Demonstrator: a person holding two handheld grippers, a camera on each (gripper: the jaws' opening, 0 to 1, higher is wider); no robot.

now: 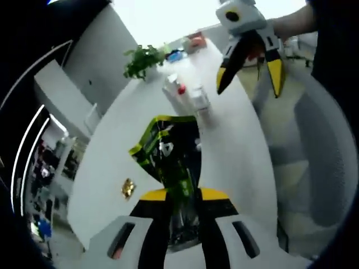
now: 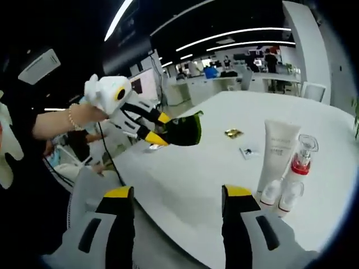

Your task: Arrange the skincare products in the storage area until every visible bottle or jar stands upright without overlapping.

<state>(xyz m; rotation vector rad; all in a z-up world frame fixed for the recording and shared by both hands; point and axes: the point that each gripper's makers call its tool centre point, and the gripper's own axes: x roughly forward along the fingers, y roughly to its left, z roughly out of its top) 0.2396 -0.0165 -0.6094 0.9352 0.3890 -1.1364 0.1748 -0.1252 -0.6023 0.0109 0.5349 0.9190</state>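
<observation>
My left gripper [image 1: 185, 195] is shut on a green and black pouch [image 1: 165, 148], held up above the white table [image 1: 235, 162]. In the right gripper view the same left gripper [image 2: 159, 130] grips the pouch [image 2: 188, 130] in the air at the left. My right gripper [image 2: 179, 192] is open with nothing between its jaws; it hangs open at the top right of the left gripper view [image 1: 248, 87]. A white tube [image 2: 277, 151], a clear bottle with a red collar [image 2: 303, 154] and two small white jars [image 2: 271, 192] stand upright, close together on the table.
A small gold item [image 2: 233, 133] and a small flat card [image 2: 248, 151] lie on the table beyond the products. A potted plant [image 1: 143, 59] stands at the far end. A grey chair [image 1: 325, 157] sits beside the table's edge. Office desks fill the background.
</observation>
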